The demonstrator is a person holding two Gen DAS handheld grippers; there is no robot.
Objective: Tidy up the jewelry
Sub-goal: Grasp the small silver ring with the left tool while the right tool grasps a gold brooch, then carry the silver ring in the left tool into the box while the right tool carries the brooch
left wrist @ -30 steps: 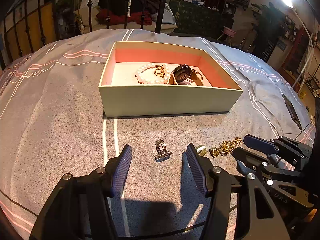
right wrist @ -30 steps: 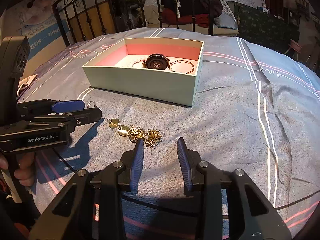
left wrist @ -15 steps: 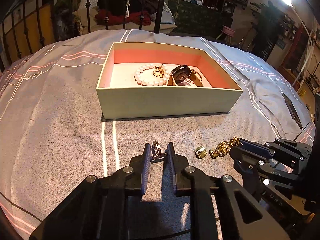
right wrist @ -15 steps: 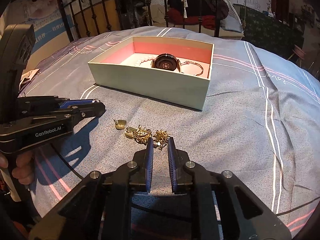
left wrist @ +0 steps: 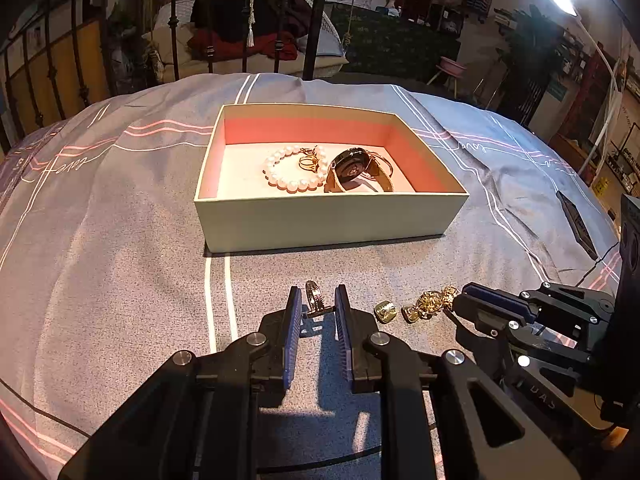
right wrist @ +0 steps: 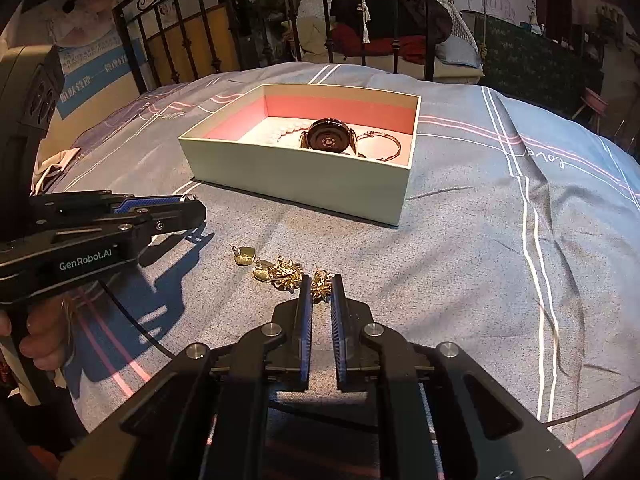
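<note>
Down on the grey striped bedspread point(left wrist: 120, 280), both tools low and tilted toward the cloth; left gripper point(left wrist: 316, 304) nearly shut, pads pinching a silver ring point(left wrist: 314, 300) that stands upright between them, just in front of the box; right gripper point(right wrist: 320, 286) closing, almost together, nipping the near end of a tangled gold chain point(right wrist: 286, 270), pads on a small gold cluster point(right wrist: 321, 282); beside that tangle, off to the left in the right wrist view, a loose square gold pendant point(right wrist: 245, 256), lying flat on the cloth, apart from both tools; same pendant seen from the left wrist between the two grippers.

Further back, an open pale box point(left wrist: 320, 224) with pink inner walls, sitting flat on the bedspread; inside it a pearl bracelet point(left wrist: 290, 172), a gold ring point(left wrist: 310, 162) resting within the pearl loop, a dark-faced watch point(left wrist: 352, 164) tipped on its strap right beside the pearls, and a thin gold bangle point(right wrist: 378, 146) touching the watch on its far side; fingers point(right wrist: 36, 344) of a hand wrapped round the left tool's handle, low at the edge.
</note>
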